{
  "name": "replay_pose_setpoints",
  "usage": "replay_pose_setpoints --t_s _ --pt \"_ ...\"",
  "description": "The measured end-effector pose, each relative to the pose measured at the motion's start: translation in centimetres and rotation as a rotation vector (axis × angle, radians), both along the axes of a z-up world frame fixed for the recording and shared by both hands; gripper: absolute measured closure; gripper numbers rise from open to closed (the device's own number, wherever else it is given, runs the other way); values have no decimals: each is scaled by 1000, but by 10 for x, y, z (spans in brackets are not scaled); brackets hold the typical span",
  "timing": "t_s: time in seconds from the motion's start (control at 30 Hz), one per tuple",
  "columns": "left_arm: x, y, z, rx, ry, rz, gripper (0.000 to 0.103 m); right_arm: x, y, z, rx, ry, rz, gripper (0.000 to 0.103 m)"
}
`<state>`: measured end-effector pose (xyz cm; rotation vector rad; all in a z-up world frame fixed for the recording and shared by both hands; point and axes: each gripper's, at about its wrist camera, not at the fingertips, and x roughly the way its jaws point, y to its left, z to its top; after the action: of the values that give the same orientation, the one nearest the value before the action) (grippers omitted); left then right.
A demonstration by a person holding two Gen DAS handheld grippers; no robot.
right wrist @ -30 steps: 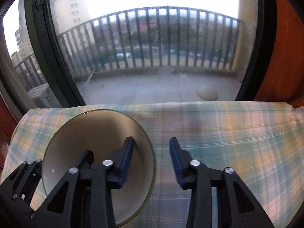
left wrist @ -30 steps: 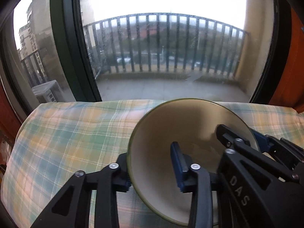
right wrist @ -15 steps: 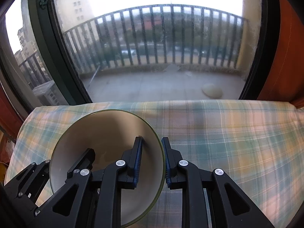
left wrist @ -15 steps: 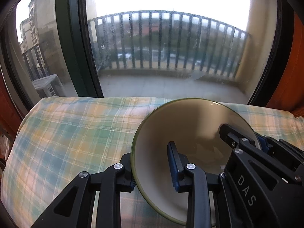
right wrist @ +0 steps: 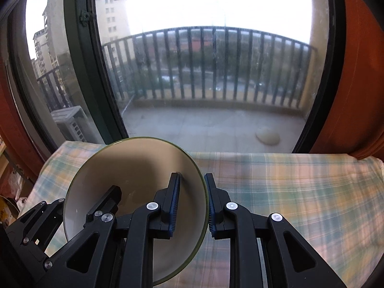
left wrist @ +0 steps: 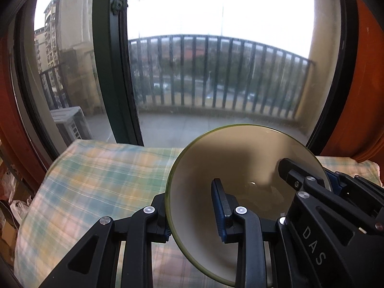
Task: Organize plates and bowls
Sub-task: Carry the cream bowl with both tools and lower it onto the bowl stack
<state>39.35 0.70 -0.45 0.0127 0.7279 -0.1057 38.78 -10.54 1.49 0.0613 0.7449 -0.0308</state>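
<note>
One beige bowl with a green rim (left wrist: 240, 165) (right wrist: 134, 168) hangs tilted above the plaid cloth, held from both sides. My left gripper (left wrist: 192, 212) is shut on its left rim, one blue pad inside the bowl and the other finger behind the wall. My right gripper (right wrist: 192, 192) is shut on the opposite rim, its blue pads pressing either side of the edge. The right gripper (left wrist: 321, 177) also shows at the bowl's far side in the left wrist view. In the right wrist view the left gripper (right wrist: 72, 204) shows at the lower left. The bowl looks empty.
A plaid cloth (right wrist: 288, 187) covers the surface below, ending at a large window with a dark green frame (left wrist: 112, 72). A railed balcony lies beyond the glass. Reddish-brown surfaces (right wrist: 355, 72) flank the window. Bags and clutter (left wrist: 9, 206) sit off the cloth's left edge.
My right gripper closed onto the bowl's right rim. Both grippers then rose with the bowl, and more of the window and sky came into view.
</note>
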Motion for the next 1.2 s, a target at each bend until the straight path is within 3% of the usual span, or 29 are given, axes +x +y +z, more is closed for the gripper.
replay_pose_setpoints --t_s 0.47,1.2 --pt "-59 18 29 -36 -51 -26 76 -68 10 40 -29 -57 -9 79" --pt "-177 6 29 -19 -52 -75 76 -193 0 36 0 -66 -50 79"
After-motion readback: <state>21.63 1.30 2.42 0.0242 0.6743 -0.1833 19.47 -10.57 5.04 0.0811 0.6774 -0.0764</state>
